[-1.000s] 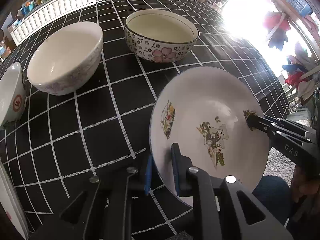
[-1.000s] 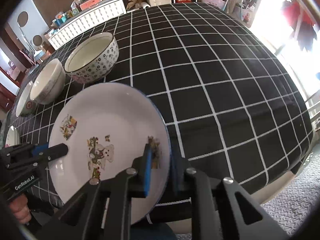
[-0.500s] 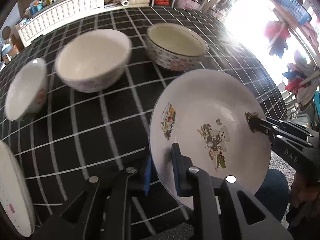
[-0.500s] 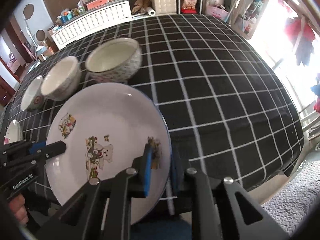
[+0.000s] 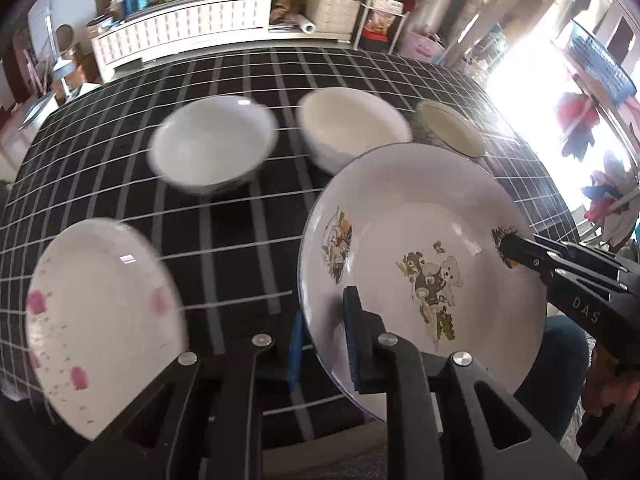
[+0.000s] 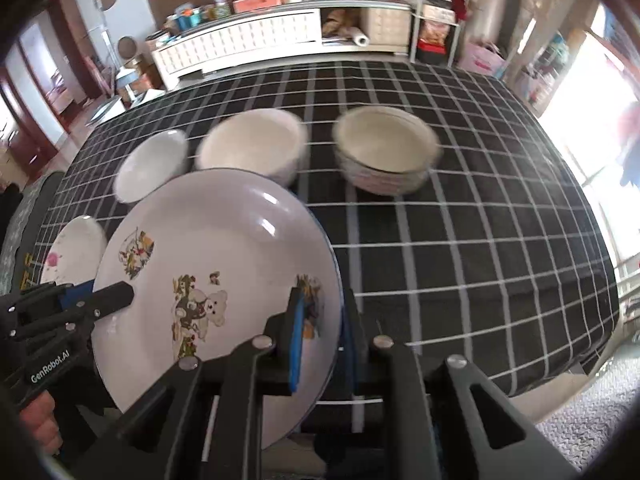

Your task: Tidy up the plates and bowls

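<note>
A white bear-print plate (image 5: 420, 248) (image 6: 216, 276) is held in the air by both grippers, above the table's near edge. My left gripper (image 5: 324, 336) is shut on its left rim; it also shows in the right wrist view (image 6: 100, 298). My right gripper (image 6: 320, 332) is shut on its right rim; it also shows in the left wrist view (image 5: 516, 246). A white plate with pink flowers (image 5: 100, 316) (image 6: 74, 254) lies at the near left. Three bowls stand in a row: small white (image 5: 212, 144) (image 6: 154, 164), middle white (image 5: 352, 128) (image 6: 252, 144), floral (image 5: 450, 128) (image 6: 386, 148).
The table has a black cloth with white grid lines (image 5: 240, 220) (image 6: 460, 220). A white cabinet with clutter (image 5: 200, 28) (image 6: 260, 36) stands behind it. A bright window is at the right. The person's leg (image 5: 556, 360) is below the plate.
Both grippers have lifted the bear-print plate and carried it left and back. The bowls now sit farther away, and the pink-flower plate has come into view at the left.
</note>
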`<control>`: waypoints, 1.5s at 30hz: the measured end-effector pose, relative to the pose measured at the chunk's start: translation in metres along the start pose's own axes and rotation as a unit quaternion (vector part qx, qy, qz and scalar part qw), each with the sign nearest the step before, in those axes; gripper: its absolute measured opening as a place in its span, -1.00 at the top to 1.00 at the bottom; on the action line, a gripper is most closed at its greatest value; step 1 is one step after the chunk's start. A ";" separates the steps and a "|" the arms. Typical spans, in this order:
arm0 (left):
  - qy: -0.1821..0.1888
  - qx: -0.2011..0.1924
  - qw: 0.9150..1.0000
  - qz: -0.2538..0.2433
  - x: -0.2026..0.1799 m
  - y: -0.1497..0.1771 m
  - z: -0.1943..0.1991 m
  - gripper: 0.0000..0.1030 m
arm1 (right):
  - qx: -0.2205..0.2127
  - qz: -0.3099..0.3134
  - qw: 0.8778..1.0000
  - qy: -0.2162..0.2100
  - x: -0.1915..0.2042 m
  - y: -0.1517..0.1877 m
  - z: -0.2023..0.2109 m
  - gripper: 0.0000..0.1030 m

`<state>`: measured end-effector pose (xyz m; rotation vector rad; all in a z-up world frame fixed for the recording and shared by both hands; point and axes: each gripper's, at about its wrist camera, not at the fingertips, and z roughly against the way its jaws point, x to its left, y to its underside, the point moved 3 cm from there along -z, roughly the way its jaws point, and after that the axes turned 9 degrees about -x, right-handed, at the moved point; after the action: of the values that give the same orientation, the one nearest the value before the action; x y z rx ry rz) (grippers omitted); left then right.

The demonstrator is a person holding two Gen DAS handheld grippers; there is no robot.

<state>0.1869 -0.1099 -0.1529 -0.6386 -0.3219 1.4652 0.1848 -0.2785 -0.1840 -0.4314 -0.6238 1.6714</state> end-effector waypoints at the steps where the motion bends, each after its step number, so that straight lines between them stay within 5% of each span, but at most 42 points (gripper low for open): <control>1: -0.003 -0.003 1.000 0.006 0.015 0.002 0.009 0.69 | 0.000 0.005 1.000 -0.004 0.008 -0.002 -0.002 0.59; 23: -0.080 -0.009 0.992 0.095 0.190 0.057 0.079 0.69 | 0.027 0.096 0.992 -0.073 0.196 0.000 -0.032 0.59; 45: -0.083 0.012 0.990 0.110 0.235 0.055 0.060 0.69 | 0.069 0.111 0.990 -0.057 0.239 -0.001 -0.072 0.57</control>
<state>0.1323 0.1317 -0.1779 -0.5461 -0.3706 1.7369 0.1833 -0.0327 -0.2260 -0.3164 -0.5544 1.9497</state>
